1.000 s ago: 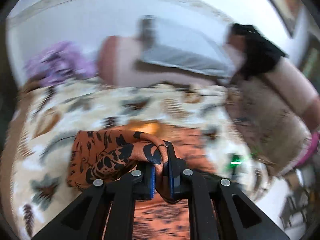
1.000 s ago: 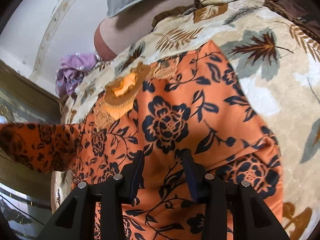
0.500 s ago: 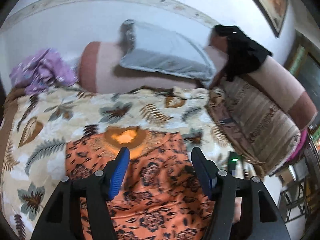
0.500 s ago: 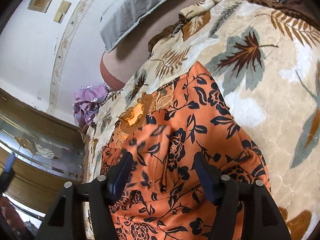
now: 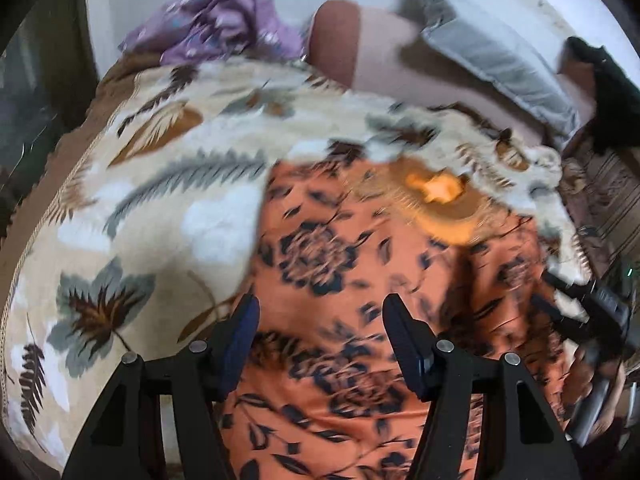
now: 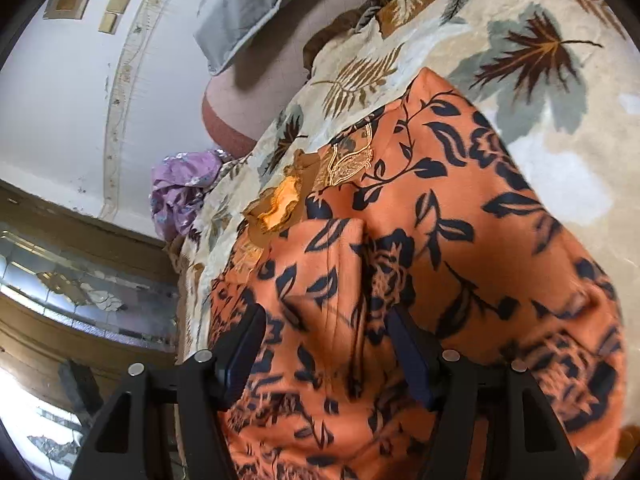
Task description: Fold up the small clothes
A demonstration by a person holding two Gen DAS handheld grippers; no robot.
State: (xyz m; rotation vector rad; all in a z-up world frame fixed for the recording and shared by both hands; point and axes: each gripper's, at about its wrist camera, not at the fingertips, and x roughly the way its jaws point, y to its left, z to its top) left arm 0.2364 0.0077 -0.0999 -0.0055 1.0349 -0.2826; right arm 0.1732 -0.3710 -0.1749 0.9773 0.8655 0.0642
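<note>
Pointing down over the orange flowered garment (image 5: 360, 288) lying flat on the leaf-patterned blanket (image 5: 160, 200), left gripper (image 5: 320, 320) and right gripper (image 6: 324, 332) both spread wide, holding nothing.

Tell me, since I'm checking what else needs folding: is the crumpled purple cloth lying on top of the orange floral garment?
No, the crumpled purple cloth sits apart at the far edge of the leaf-print blanket, clear of the orange floral garment.

No readable text, labels or numbers anywhere, possibly lost to blur in the left wrist view
</note>
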